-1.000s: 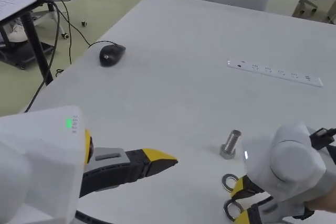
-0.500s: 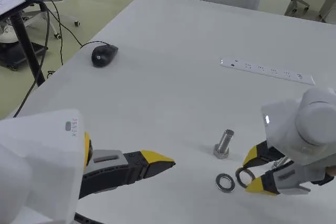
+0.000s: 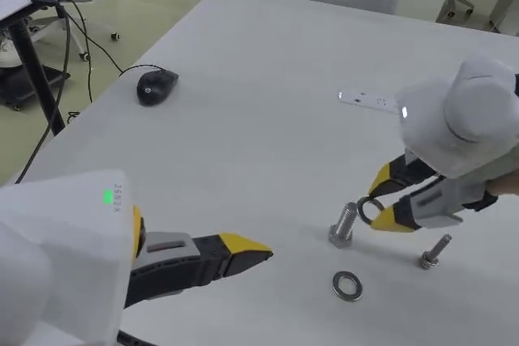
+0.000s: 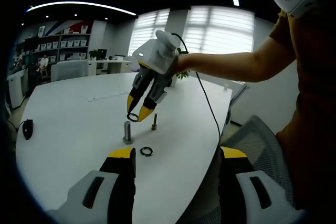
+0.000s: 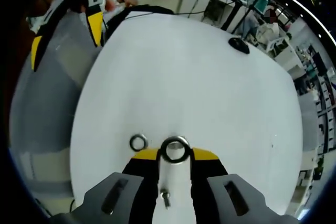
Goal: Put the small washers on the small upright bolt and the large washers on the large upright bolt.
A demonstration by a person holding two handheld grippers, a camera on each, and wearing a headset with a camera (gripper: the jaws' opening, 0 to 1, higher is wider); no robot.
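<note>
Workbench (image 3: 268, 103): carries both upright bolts.
Left gripper (image 3: 247, 250): jaws wide apart, empty, held clear.
Right gripper (image 3: 375, 200): pinches a large washer (image 3: 370, 210) beside the large bolt (image 3: 344, 224) top (probably lining up the hole).
Small bolt (image 3: 434, 251): bare.
Loose washer (image 3: 348, 285): flat nearby, not yet placed.

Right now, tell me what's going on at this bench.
A person is working with two handheld grippers. The right gripper pinches a washer close beside the top of the large upright bolt, not yet dropped over it. A second washer lies flat on the table near that bolt, and the small bolt stands apart to one side. The left gripper hangs open, holding nothing.
</note>
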